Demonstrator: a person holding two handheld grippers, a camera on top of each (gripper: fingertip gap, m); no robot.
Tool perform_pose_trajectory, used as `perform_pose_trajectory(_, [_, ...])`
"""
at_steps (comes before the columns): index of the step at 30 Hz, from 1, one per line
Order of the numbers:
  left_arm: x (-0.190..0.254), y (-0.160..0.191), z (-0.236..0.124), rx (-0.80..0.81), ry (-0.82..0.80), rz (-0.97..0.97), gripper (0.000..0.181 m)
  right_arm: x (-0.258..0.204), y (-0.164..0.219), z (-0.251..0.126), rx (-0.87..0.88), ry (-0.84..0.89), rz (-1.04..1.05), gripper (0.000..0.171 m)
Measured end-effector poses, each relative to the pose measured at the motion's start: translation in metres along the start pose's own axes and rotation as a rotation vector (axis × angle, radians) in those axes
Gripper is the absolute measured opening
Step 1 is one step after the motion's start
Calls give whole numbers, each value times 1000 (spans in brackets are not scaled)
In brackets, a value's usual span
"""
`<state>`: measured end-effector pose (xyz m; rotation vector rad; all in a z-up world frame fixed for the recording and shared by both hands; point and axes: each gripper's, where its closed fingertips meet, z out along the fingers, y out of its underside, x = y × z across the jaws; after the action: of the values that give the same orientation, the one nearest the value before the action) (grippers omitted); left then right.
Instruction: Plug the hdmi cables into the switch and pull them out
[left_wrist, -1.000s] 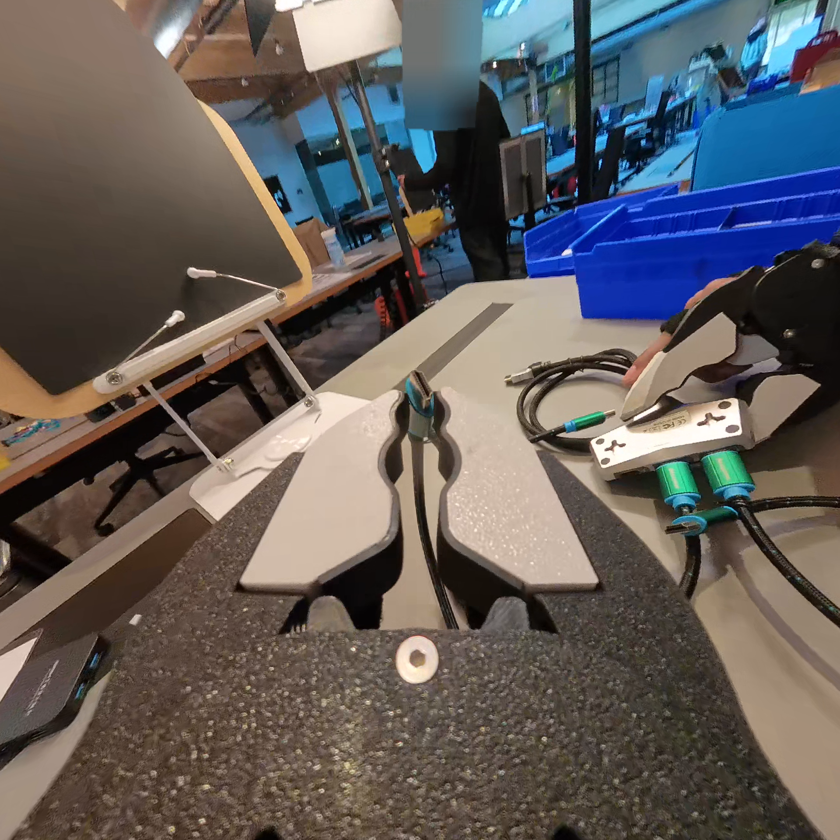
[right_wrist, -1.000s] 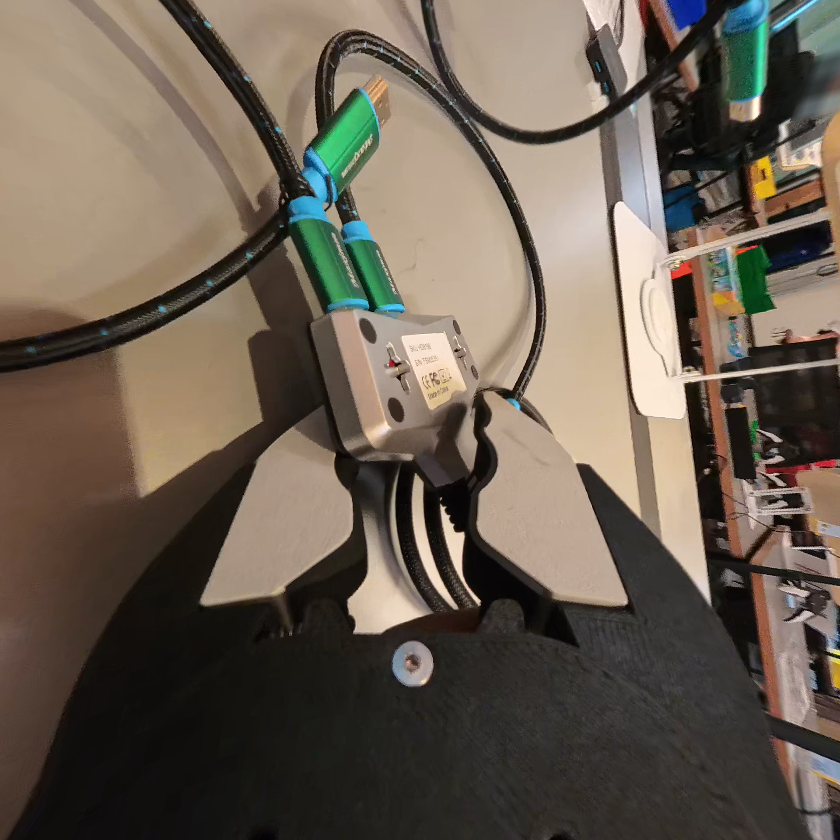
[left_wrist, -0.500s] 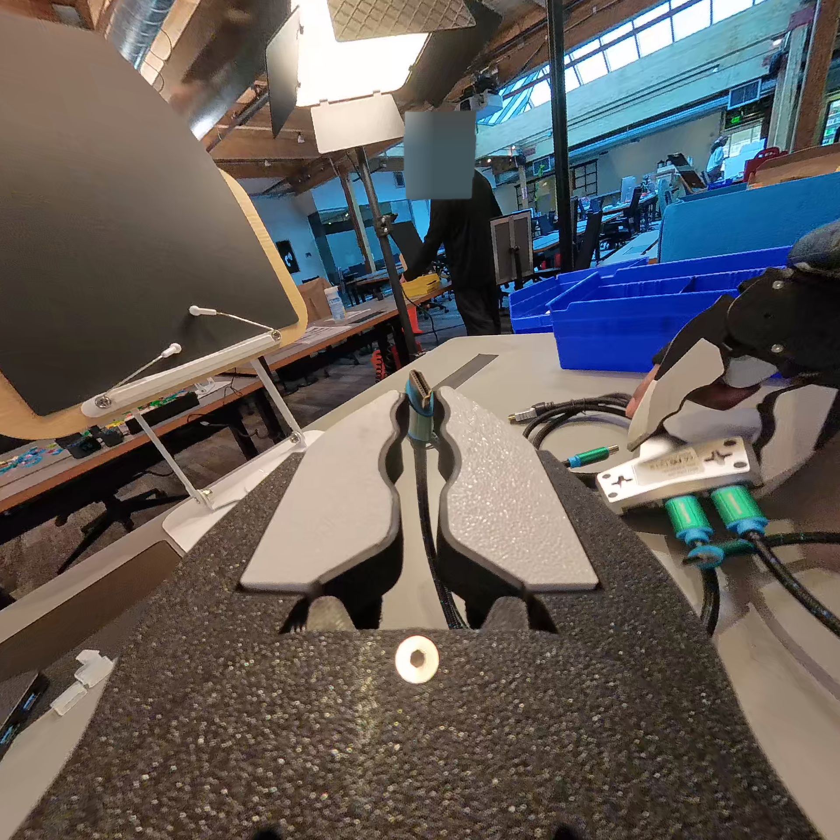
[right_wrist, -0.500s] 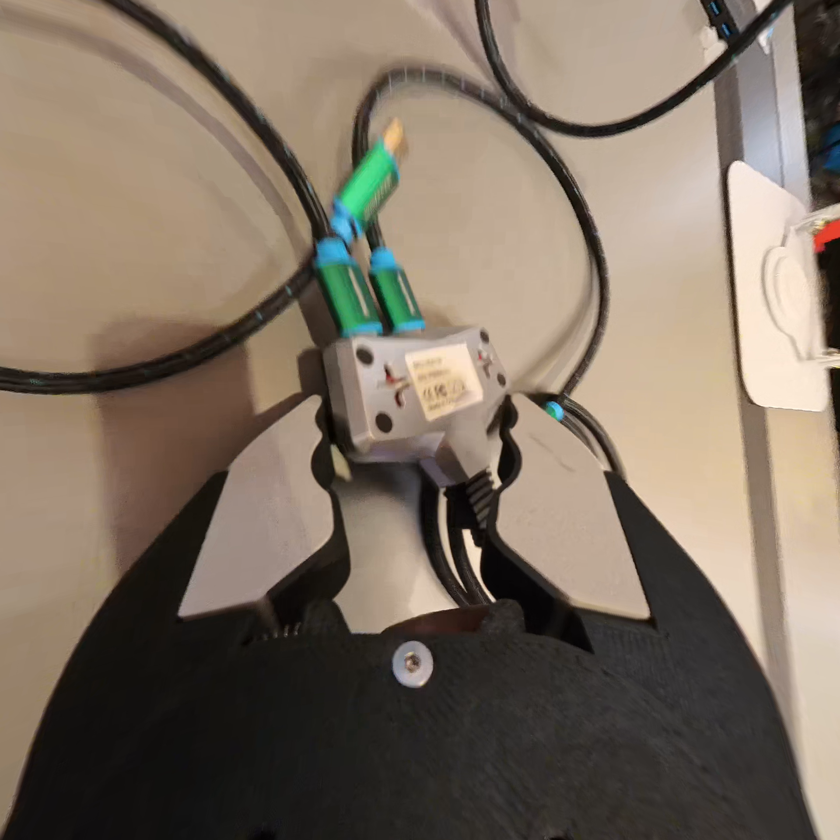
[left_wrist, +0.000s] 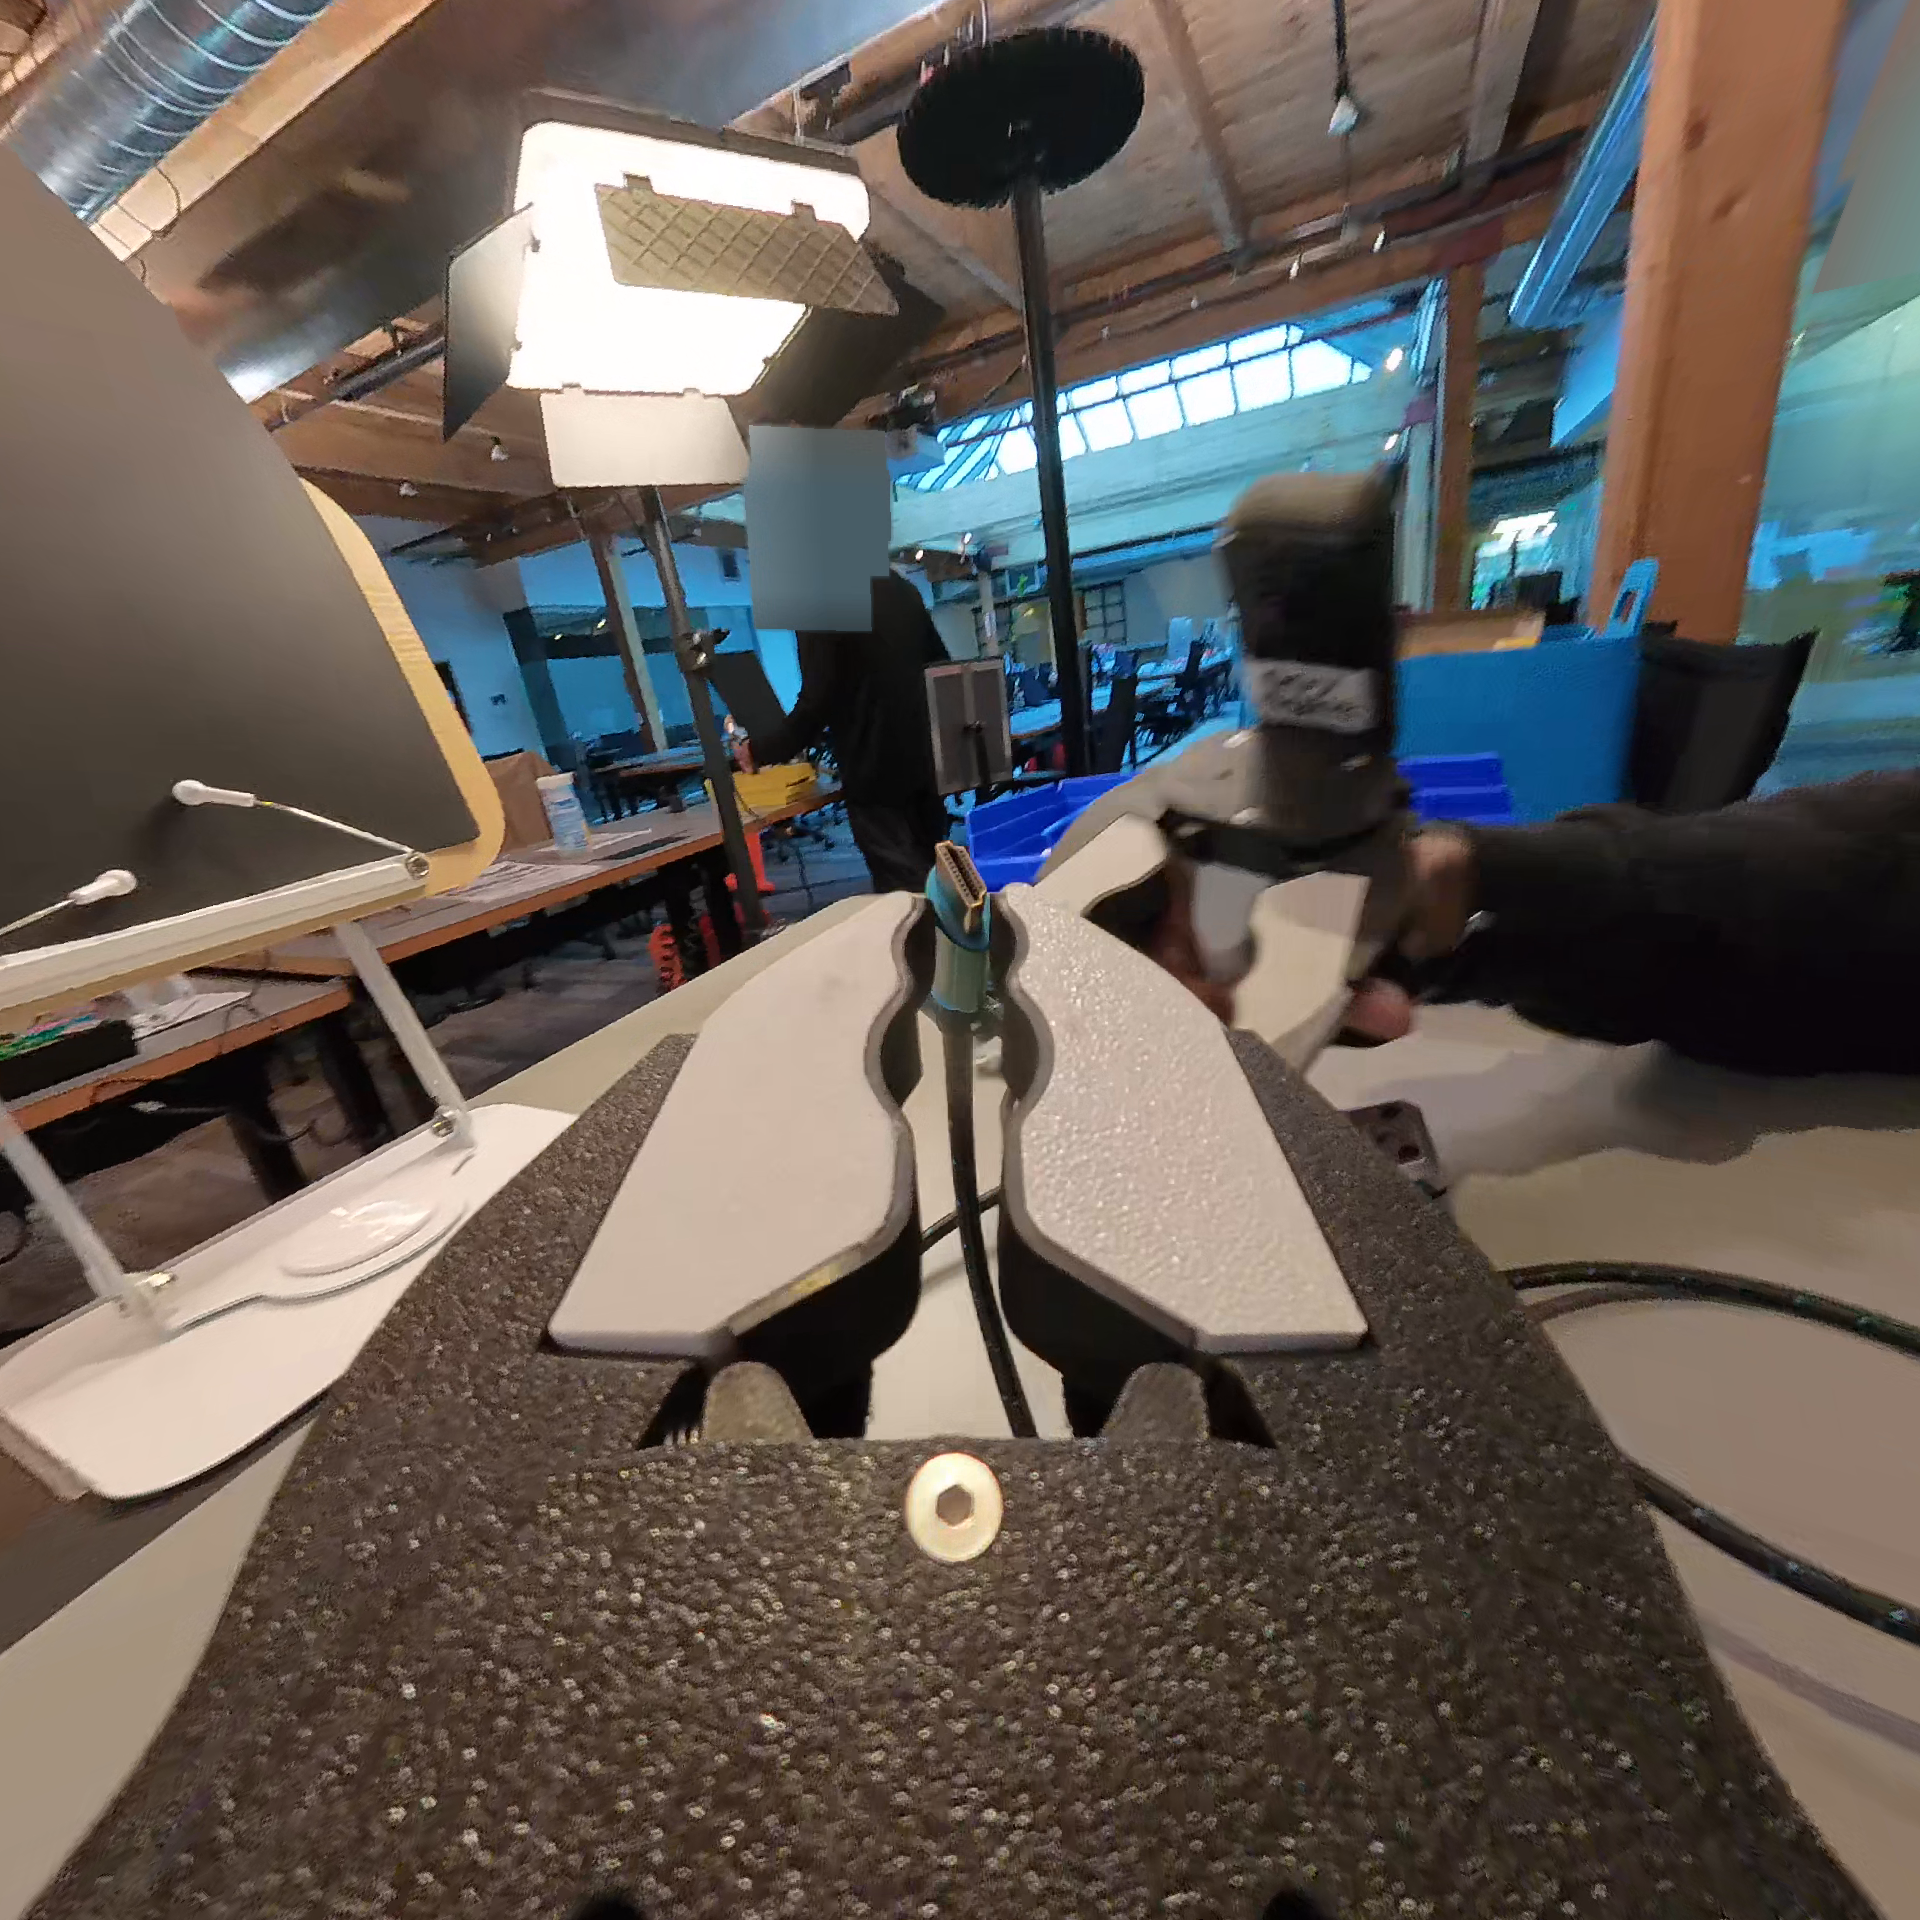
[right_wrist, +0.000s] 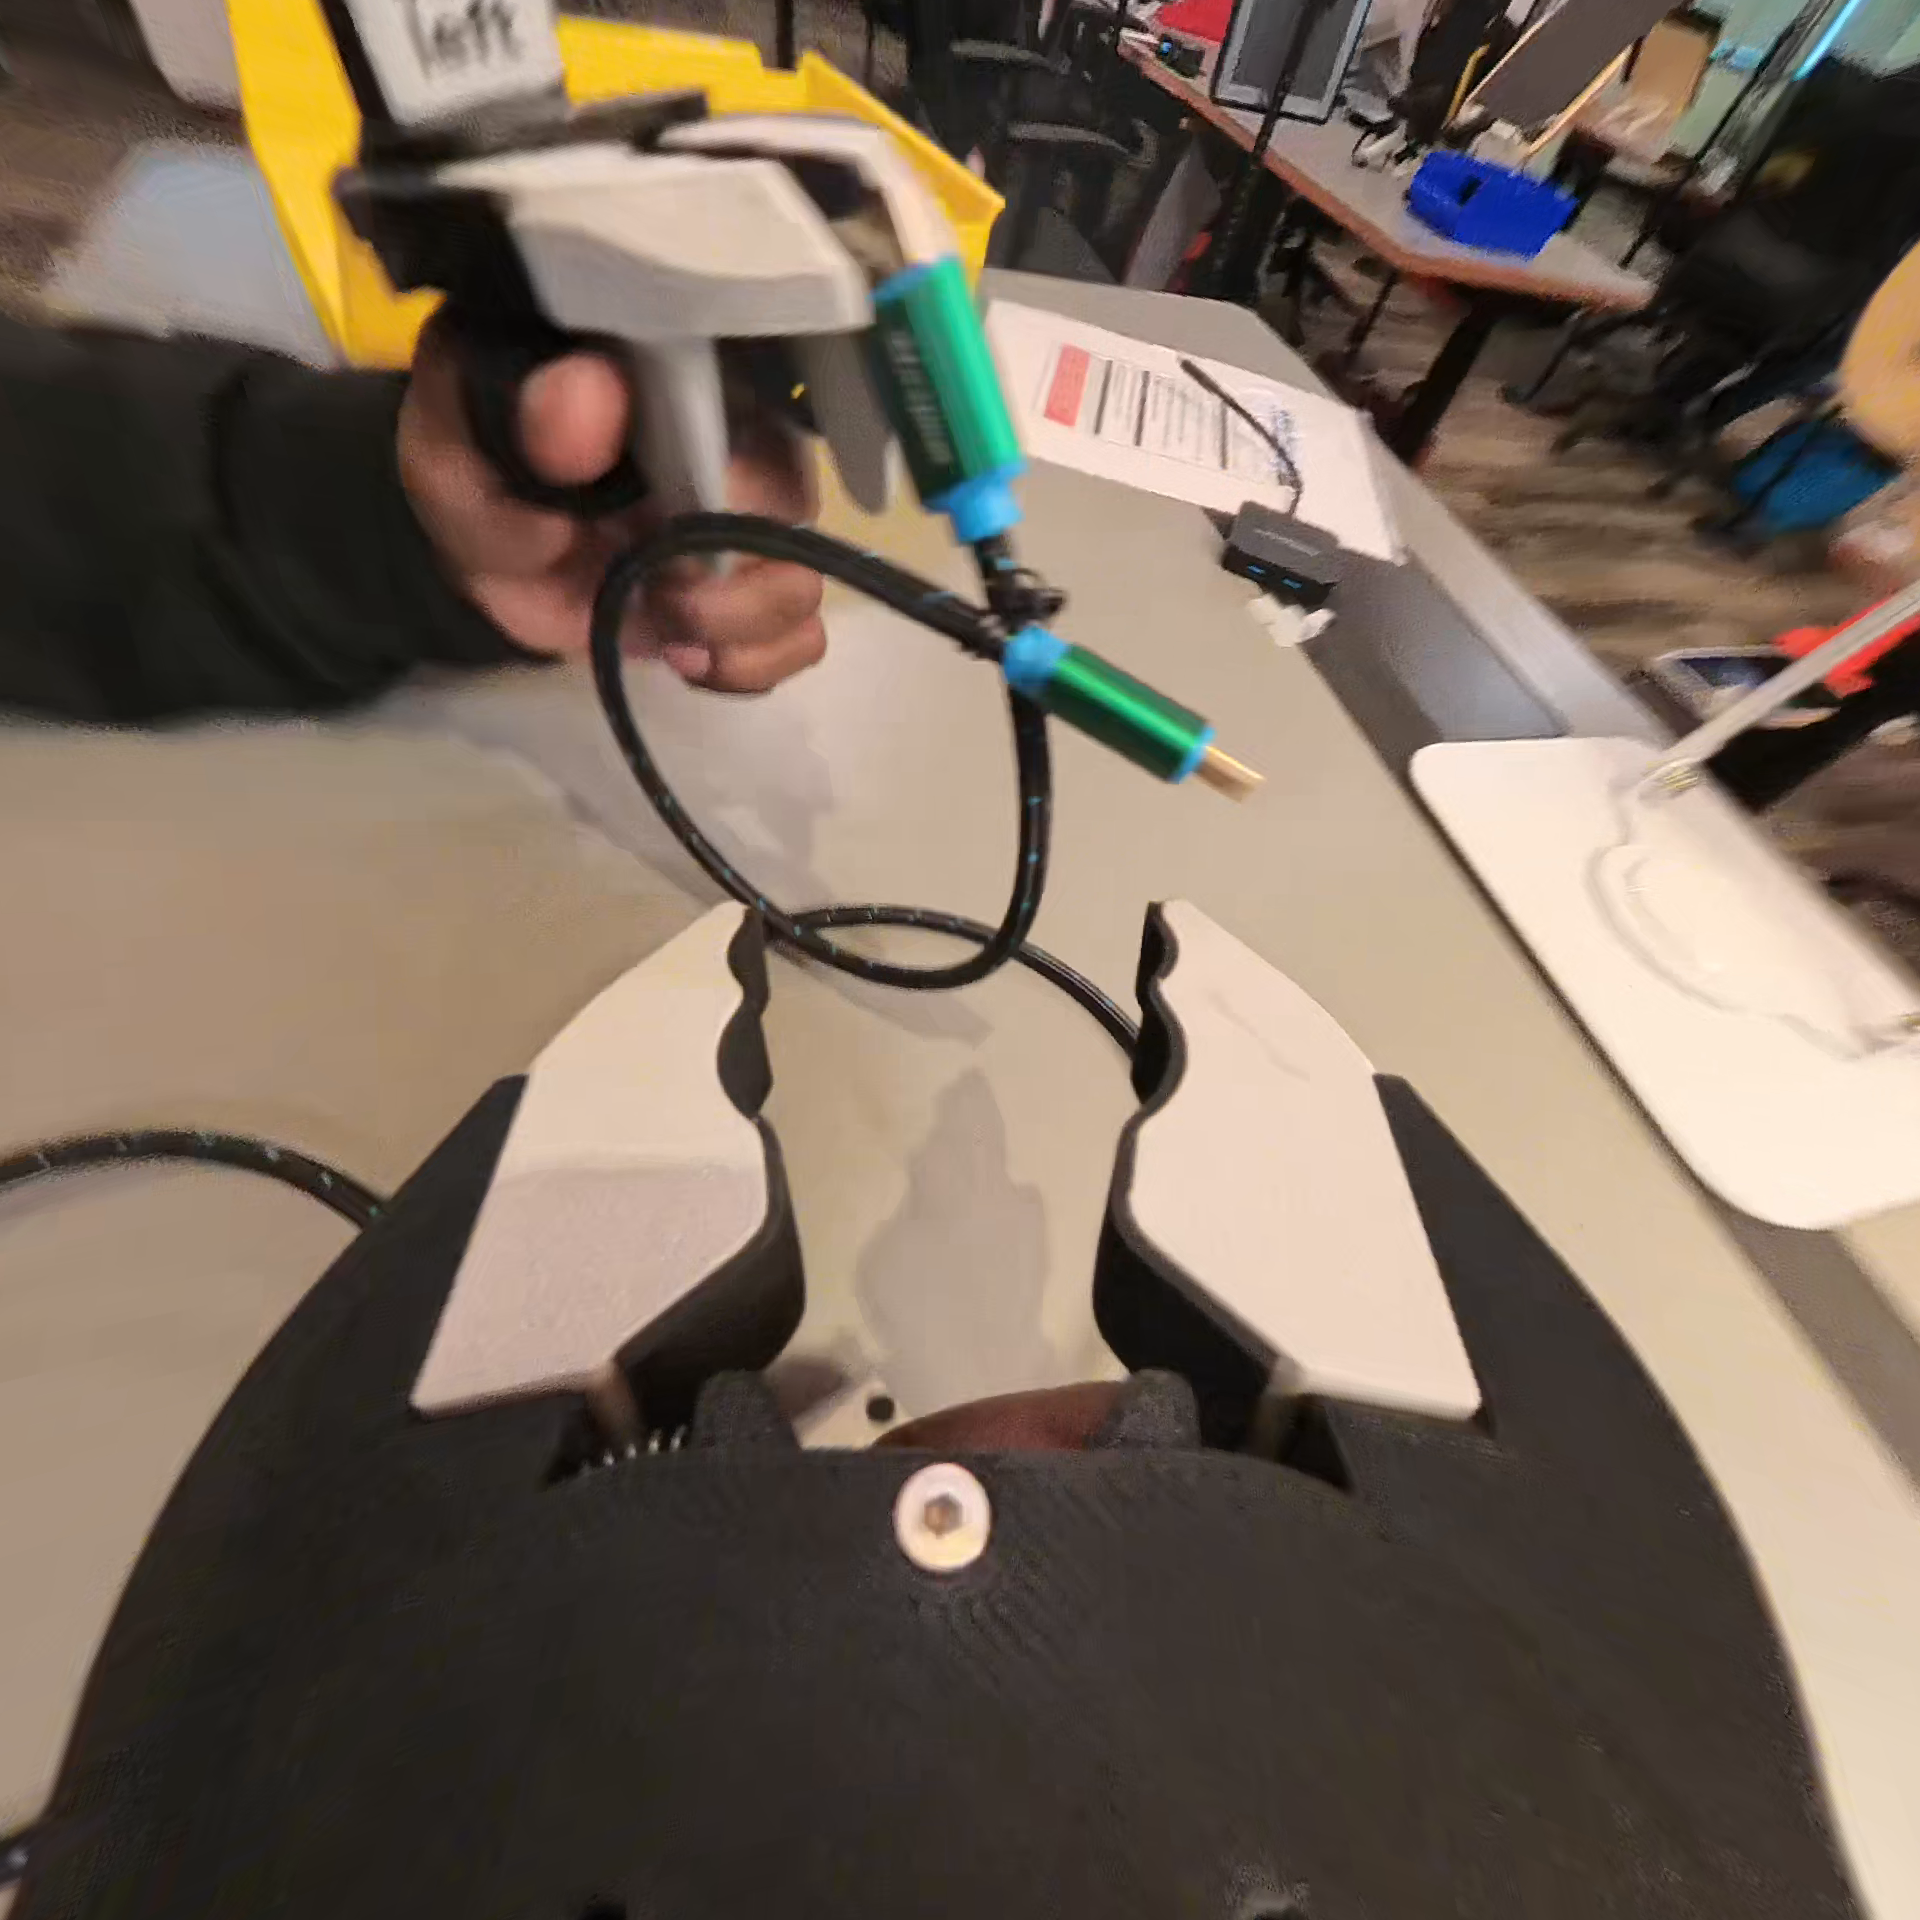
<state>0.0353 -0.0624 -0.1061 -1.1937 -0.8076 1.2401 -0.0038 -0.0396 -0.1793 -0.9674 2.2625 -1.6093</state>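
Observation:
My left gripper (left_wrist: 961, 914) is shut on a green HDMI plug with blue collars (left_wrist: 958, 951), held above the grey table with its metal tip pointing forward. In the right wrist view the same gripper (right_wrist: 873, 312) holds that plug (right_wrist: 940, 384), and a second green plug (right_wrist: 1127, 717) dangles free below it on the looped black braided cable (right_wrist: 623, 717). My right gripper (right_wrist: 951, 925) is open and empty above the table, facing the left one; it also shows in the left wrist view (left_wrist: 1195, 935). The switch does not clearly show in either view.
A white stand base (right_wrist: 1662, 987) lies on the table to the right, also seen in the left wrist view (left_wrist: 260, 1278) under a tilted black board (left_wrist: 156, 675). A dark USB hub (right_wrist: 1278, 551) and a paper sheet (right_wrist: 1174, 416) lie farther back. A person stands beyond the table. Left tips to right tips: about 9 cm.
My right gripper let go of the switch, opened, lifted off the table and turned toward the left gripper. My left gripper rose with the plug still in its jaws.

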Motion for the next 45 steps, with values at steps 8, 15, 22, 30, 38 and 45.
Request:
perform_pose_trajectory(8, [6,-13,-3,168,71,-142,9,-7,-53,-3,369,-370,397,63])
perform_pose_trajectory(15, [13,-8,0,214,116,-198,10,-4,-54,-8,453,-423,583,50])
perform_pose_trajectory(22, [21,-7,5,219,138,-201,10,-8,-50,-6,437,-449,637,46])
perform_pose_trajectory(30, [19,-4,7,198,118,-218,11,-4,-54,-14,481,-384,587,24])
perform_pose_trajectory(38, [18,13,17,81,131,-312,38,-11,-56,-16,464,-348,486,19])
perform_pose_trajectory(45, [29,16,19,16,179,-274,12,-15,-53,-13,438,-324,427,19])
